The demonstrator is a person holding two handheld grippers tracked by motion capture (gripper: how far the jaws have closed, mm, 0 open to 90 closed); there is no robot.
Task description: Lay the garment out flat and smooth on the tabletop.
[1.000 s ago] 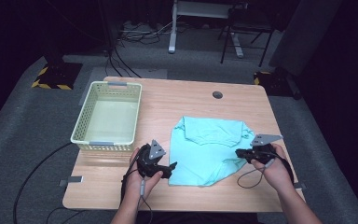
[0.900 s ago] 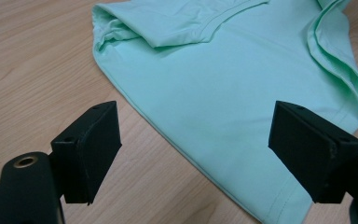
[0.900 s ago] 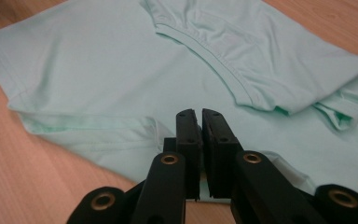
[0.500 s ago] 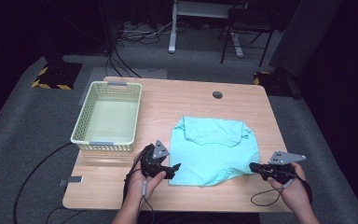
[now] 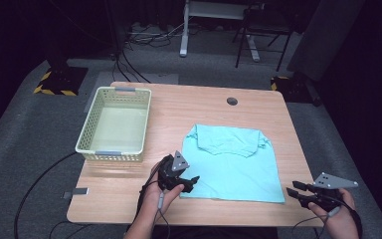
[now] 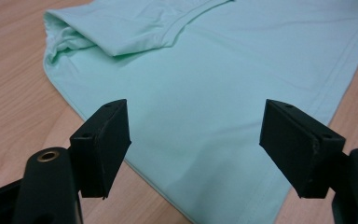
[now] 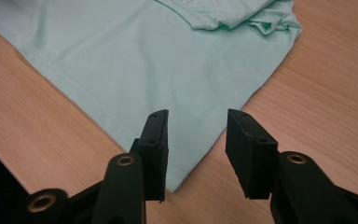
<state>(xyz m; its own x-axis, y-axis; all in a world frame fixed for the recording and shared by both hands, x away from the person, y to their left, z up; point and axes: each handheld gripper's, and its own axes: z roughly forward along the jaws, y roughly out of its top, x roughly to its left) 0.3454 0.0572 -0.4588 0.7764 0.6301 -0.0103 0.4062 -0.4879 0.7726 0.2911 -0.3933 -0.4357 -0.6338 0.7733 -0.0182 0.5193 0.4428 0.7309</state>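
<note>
My left gripper [image 5: 193,180], jaws wide, and right gripper [image 5: 293,191], half open, both empty, flank the folded mint-green cotton T-shirt [image 5: 234,162]; a shallow pinch risks undoing folds.

Wooden tabletop [image 5: 199,112], light brown, rectangular, rounded corners, standing on grey carpeted floor [image 5: 30,129]. Round dark cable grommet [image 5: 232,101] set in the tabletop near its far edge, right of centre. Pale yellow-green plastic basket [image 5: 115,124] sits on the left half, empty, close to the left edge. Light teal T-shirt [image 5: 234,167] lies flat, folded, on the right-centre near side, well apart from the basket, sleeves tucked in at the far end.
</note>
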